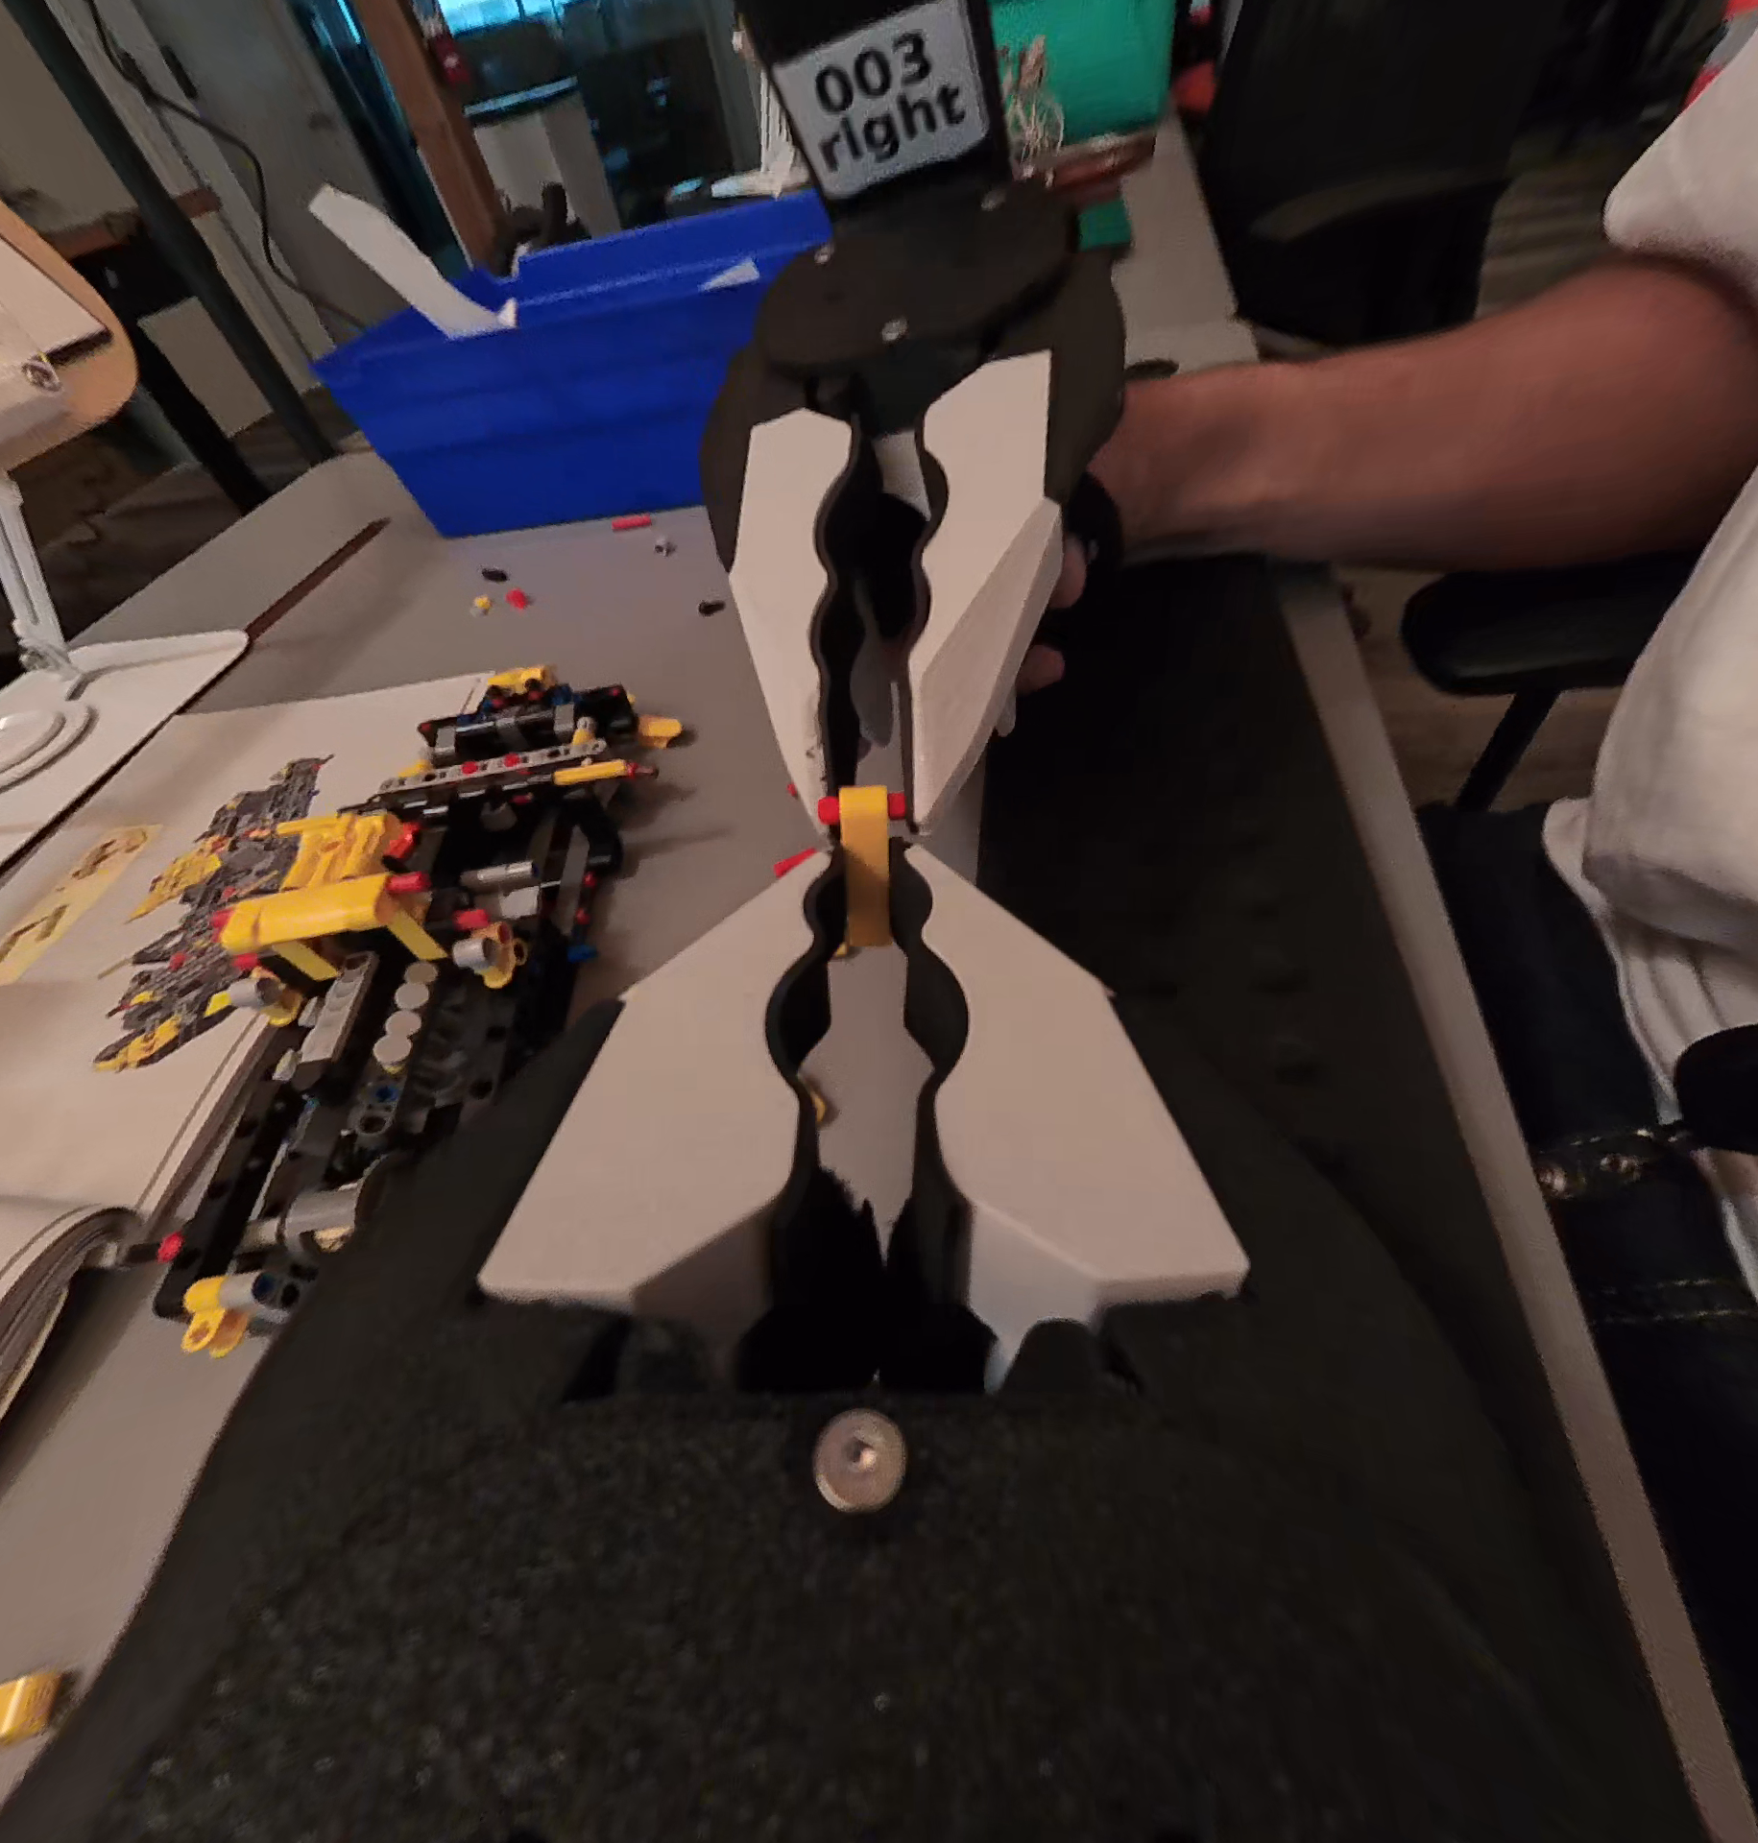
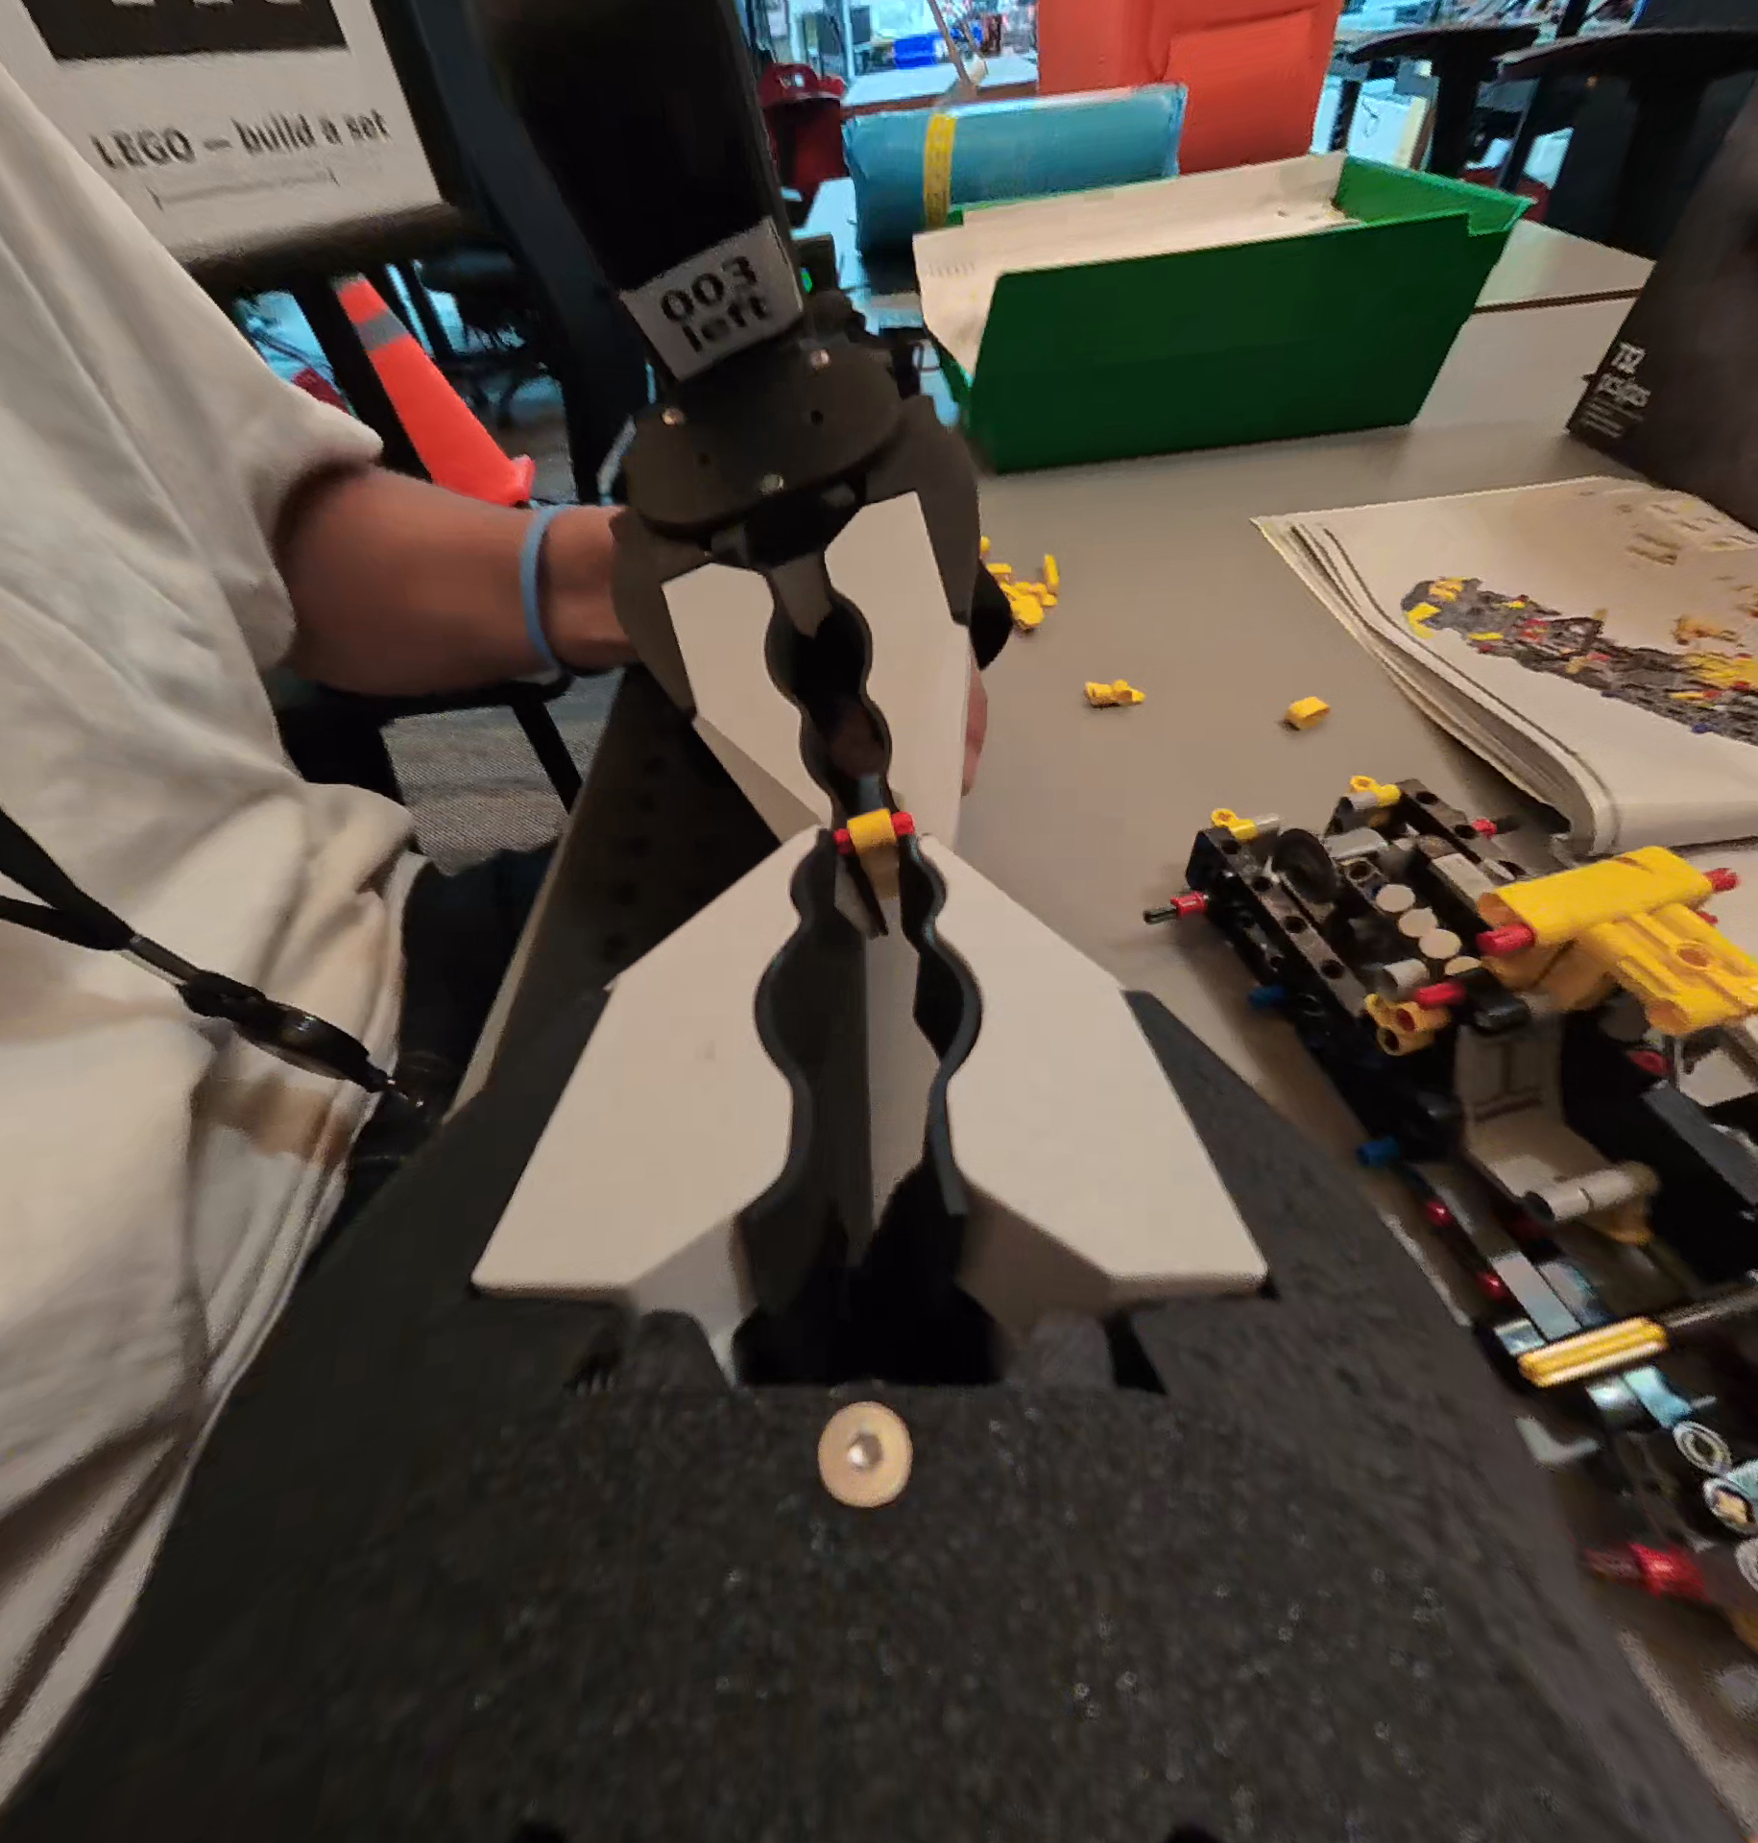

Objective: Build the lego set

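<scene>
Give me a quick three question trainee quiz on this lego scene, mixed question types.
1. True or false: the left tool and right tool both pinch the small yellow piece.
2. The open instruction booklet lies: A) inside the green bin B) on the table beside the half-built model C) on the floor.
3. What colour are the pins in the yellow piece?

Key: 1 true; 2 B; 3 red.

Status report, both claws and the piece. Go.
Left claw shut on yellow piece. Right claw tip to tip with it, pinching the same piece at its red pins. Half-built model on table, off to the side, nothing between.
</scene>
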Demonstrator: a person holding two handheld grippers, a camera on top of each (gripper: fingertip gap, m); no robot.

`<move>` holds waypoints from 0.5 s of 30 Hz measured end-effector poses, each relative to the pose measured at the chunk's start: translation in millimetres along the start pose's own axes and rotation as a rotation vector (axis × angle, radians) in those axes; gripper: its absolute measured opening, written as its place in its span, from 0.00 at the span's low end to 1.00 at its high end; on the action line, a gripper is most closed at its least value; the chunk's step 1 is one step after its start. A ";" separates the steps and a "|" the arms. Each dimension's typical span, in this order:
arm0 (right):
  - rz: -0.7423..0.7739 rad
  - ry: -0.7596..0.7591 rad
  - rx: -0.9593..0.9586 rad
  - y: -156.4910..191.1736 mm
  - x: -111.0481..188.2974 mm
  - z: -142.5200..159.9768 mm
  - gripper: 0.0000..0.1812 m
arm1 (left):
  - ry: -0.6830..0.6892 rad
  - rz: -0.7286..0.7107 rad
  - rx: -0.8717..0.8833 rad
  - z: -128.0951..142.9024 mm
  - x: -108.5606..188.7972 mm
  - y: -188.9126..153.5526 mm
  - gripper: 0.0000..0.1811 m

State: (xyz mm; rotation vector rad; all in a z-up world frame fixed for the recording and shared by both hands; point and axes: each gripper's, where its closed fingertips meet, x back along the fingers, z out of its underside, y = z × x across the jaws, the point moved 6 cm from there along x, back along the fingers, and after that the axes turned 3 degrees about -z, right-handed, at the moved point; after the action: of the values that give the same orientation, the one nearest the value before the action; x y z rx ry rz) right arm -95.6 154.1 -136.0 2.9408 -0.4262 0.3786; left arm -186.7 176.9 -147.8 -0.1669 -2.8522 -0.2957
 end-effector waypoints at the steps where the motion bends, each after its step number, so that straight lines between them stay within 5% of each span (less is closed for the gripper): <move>1: -0.008 -0.008 -0.002 0.7 0.7 -1.7 0.07 | -0.013 0.003 0.000 -1.4 0.4 -0.6 0.04; 15: 0.015 0.064 0.074 0.9 0.4 3.2 0.04 | 0.036 -0.045 -0.090 2.6 -4.8 -5.1 0.04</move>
State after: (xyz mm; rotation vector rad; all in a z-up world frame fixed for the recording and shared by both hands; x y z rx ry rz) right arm -94.8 152.6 -138.8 2.9881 -0.4355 0.4991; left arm -183.5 172.0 -152.5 -0.1137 -2.8116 -0.4326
